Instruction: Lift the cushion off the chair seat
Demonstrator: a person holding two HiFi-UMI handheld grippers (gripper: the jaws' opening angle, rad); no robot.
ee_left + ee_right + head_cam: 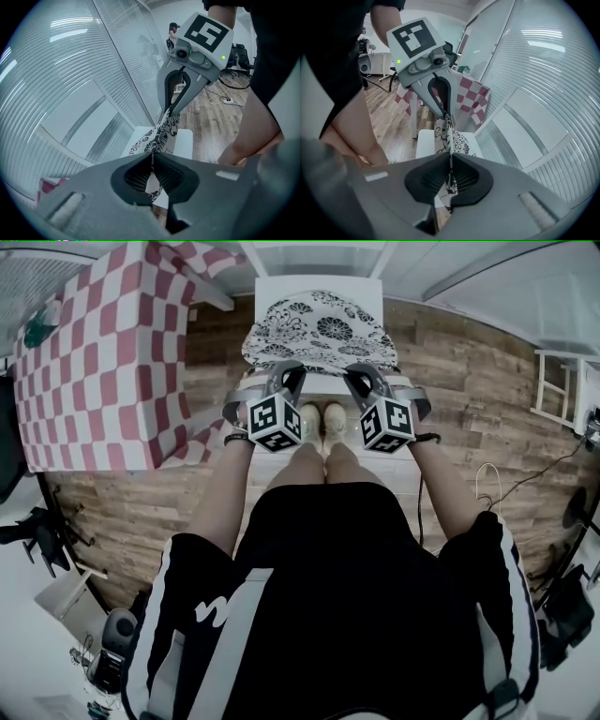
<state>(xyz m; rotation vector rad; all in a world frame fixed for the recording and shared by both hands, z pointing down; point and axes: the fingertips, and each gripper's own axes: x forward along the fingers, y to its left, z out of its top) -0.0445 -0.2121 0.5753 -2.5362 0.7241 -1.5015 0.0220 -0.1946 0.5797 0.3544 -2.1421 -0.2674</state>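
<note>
Together, left gripper (287,371) and right gripper (360,373) each pinch the white, black-flowered cushion (319,329) by its edge.

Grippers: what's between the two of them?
Head view: the cushion, pinched by left gripper and right gripper, then white seat and shoes.

In front of me the cushion (317,331) is over the chair (319,285), table (94,362) to its left. My L gripper (286,368) is on the cushion's near-left edge, R gripper (357,372) on near-right.
</note>
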